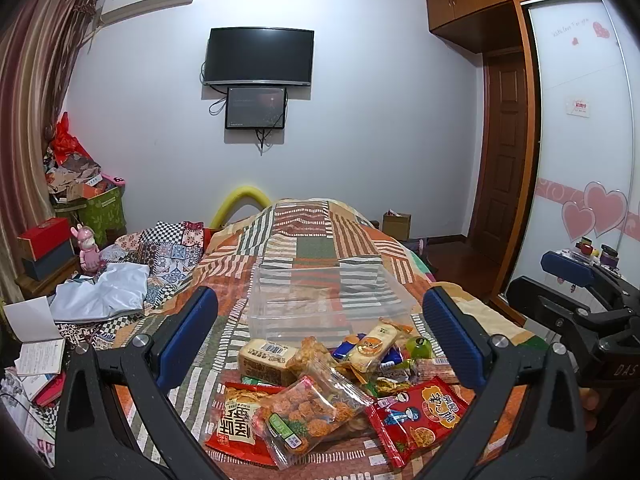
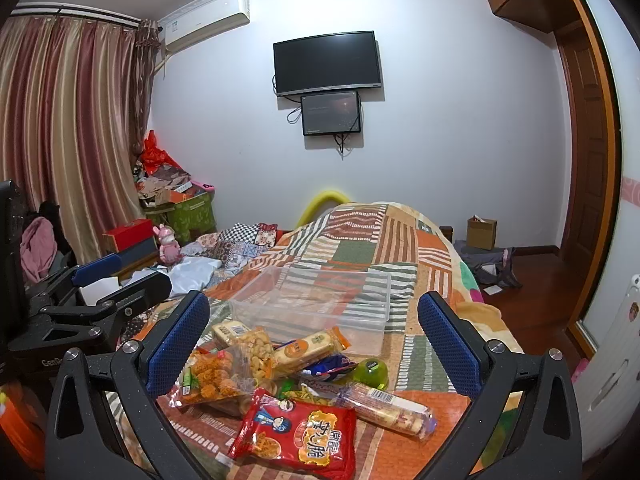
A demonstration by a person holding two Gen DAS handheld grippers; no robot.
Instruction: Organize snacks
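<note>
Hovering both tongs, left and right, spread wide over crinkly snacks; I risk packets slipping off the bed.

Snack pile fronts the empty clear bin; bedspread beside bare

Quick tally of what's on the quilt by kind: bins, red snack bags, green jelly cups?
Clear plastic bin: 1
Red snack bags: 2
Green jelly cup: 1
Total: 4
</note>
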